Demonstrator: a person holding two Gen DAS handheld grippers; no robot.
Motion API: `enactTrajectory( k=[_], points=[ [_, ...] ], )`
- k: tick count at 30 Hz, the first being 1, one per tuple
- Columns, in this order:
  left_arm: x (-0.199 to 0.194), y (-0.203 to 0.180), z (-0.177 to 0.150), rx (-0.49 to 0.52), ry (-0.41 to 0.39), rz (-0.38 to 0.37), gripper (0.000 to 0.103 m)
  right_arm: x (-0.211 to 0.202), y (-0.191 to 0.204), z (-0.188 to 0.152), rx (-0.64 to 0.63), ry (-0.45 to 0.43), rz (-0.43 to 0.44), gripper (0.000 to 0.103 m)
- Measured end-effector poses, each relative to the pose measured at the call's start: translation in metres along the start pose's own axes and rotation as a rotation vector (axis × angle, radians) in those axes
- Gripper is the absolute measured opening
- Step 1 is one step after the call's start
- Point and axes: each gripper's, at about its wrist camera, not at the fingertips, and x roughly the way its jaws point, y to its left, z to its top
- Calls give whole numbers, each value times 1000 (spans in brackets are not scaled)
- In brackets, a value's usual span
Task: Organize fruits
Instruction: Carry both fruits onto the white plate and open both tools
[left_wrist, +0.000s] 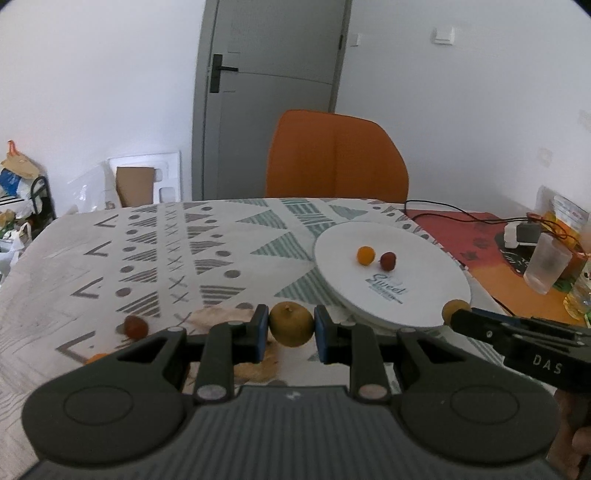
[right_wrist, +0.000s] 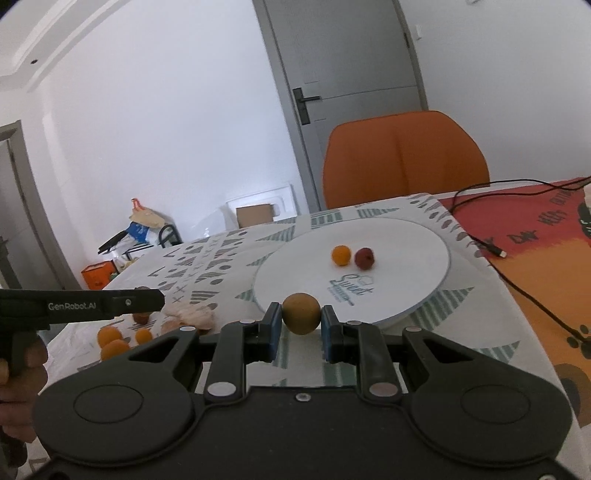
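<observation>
Black, ridged and broad, the left gripper (left_wrist: 291, 328) fills the bottom of its own view, its blue-padded fingers (left_wrist: 260, 332) closed onto a round yellow-brown fruit (left_wrist: 291, 324) held above the patterned tablecloth (left_wrist: 155, 251). Beneath and just behind that fruit lies a crumpled beige scrap (left_wrist: 221, 317) on the cloth, with a small reddish fruit (left_wrist: 135, 326) to its left. From the right edge of this view the right gripper (left_wrist: 458, 316) reaches in, a second yellow-brown fruit (left_wrist: 453, 308) pinched at its tip beside the near rim of the round white plate (left_wrist: 424, 266). Seen through its own camera, the right gripper (right_wrist: 301, 323) likewise has its blue pads (right_wrist: 275, 325) pressed on either side of that brownish round fruit (right_wrist: 301, 313), held just in front of the plate's (right_wrist: 406, 236) near edge. Left of it, several small orange fruits (right_wrist: 110, 336) rest on the cloth. On the plate a small orange fruit (left_wrist: 365, 255) and a dark red fruit (left_wrist: 388, 260) lie just beside each other, behind printed lettering. Farther right stand a clear plastic cup (left_wrist: 546, 267) and a black cable (left_wrist: 461, 216) on a red-orange mat (left_wrist: 480, 251). Beyond the table stand an orange chair (left_wrist: 334, 155) and a grey door (left_wrist: 269, 85).
</observation>
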Motion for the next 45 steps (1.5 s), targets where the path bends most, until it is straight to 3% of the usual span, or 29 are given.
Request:
enactTrajectory(
  k=[19,23,38,42,44,45],
  points=[
    [39,-27,21,49,4,-48,24,21,-31,15,41,-23,-57,21],
    [50,-33,26,61,10,-55,24,19,-32,17,19,-56,-78,28],
    [65,-68,41,101,-7,-109,25,5,-48,9,92,-45,-103,32],
    [63,-69,44,121,-17,-86,34,4,-48,8,97,-43,-101,35],
    [61,-64,45,113,-17,-76,48,4,-47,9,96,-42,-98,37],
    [59,-61,44,106,-21,-65,60,4,-47,9,95,-43,-97,40]
  ],
)
